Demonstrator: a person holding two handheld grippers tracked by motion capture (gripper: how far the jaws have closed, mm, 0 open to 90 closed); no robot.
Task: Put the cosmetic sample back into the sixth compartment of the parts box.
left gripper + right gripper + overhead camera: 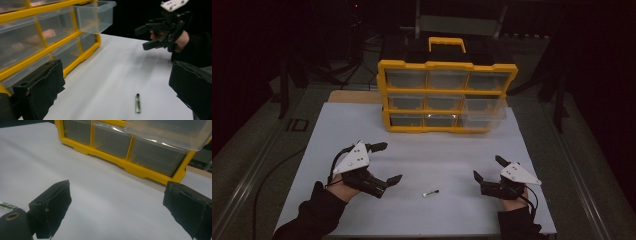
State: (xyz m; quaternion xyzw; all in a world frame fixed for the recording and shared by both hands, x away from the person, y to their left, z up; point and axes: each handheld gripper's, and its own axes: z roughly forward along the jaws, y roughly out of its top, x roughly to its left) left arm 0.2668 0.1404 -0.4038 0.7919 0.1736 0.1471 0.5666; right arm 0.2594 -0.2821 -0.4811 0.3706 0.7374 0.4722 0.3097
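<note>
the room around us is lying dark, and a white sheet (412,150) is covering the table under the only light. on that sheet a small glass vial (430,192) is lying on its side, near our edge of the table and between our two hands; in the left gripper view the vial (137,103) is showing a dark cap at its far end.

we are holding the left gripper (384,162) just to the left of the vial, its jaws standing wide apart and touching nothing. in its own view the two black jaws are rising at either side with the vial lying on the bare sheet between them, closer to the right one. our left hand (343,186) is gripping it from below, in a dark sleeve.

we are holding the right gripper (487,169) to the right of the vial, somewhat farther off, its jaws also spread wide and empty (the left gripper view is catching that gripper (145,37) raised above the sheet).

farther back, at the far end of the sheet, a yellow organiser (447,95) with clear drawers is standing upright, a yellow handle on top. one clear drawer (484,111) at its right side is sticking out of the frame, well apart from the vial.
</note>
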